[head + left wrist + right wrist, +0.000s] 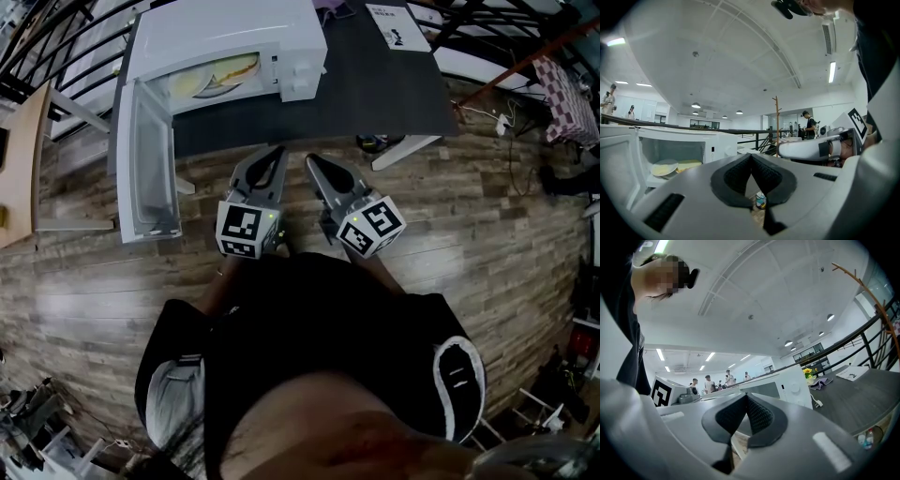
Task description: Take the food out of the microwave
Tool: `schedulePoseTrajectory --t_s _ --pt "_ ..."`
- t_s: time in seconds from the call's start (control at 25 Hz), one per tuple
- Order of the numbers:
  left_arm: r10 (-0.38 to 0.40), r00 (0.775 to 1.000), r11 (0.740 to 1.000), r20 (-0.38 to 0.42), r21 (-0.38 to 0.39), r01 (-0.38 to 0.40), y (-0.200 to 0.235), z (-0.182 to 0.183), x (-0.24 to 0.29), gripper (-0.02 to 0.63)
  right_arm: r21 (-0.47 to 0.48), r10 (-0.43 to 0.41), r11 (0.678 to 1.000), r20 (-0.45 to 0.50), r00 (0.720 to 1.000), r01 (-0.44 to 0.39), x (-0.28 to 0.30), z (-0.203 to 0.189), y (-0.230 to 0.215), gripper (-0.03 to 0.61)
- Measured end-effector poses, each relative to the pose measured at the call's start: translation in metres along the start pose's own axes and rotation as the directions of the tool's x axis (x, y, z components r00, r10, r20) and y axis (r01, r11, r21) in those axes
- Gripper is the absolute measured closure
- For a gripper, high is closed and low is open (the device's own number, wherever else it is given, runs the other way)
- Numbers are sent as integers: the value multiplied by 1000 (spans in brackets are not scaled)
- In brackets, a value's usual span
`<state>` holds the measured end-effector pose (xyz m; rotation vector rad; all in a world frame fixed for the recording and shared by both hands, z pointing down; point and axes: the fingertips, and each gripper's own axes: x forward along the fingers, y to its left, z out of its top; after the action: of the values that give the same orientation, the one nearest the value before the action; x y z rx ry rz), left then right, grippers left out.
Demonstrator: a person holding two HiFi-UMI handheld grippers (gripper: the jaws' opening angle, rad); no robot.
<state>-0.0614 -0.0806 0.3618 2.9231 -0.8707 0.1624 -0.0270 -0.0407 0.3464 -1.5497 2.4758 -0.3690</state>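
A white microwave [225, 42] stands on the dark table [375, 84], its door [145, 173] swung wide open toward me. Inside lie a plate [664, 167] and a pale yellow piece of food [689, 164]; the head view shows them as the food [225, 73]. My left gripper [277, 150] and right gripper [311, 159] hover side by side just in front of the table edge, below the microwave's opening. Both are shut with nothing between the jaws. In the gripper views the left gripper [751, 155] and right gripper [746, 395] have their dark pads meeting at the tips.
A sheet of paper [398, 26] lies at the table's far right. Wooden floor [487, 253] surrounds me. A wooden shelf edge [23, 169] stands at the left. Black railings run behind the table. Several people stand far off in the room.
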Motion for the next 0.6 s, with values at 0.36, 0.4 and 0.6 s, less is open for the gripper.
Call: schedulePoseTrajectory --t_s 0.36,0.4,0.6 --pt "-11 1000 1000 -4 -6 11 1 0 6 606 2 1 1000 -9 1000 -1 5 1 -4 580" --pt "-10 1000 1000 -8 -7 10 2 -1 7 606 3 1 1000 -11 1000 -1 6 1 -4 580" --pt "-16 1000 1000 -22 -2 16 8 -3 15 606 5 -3 1000 -11 1000 3 12 0 -11 580"
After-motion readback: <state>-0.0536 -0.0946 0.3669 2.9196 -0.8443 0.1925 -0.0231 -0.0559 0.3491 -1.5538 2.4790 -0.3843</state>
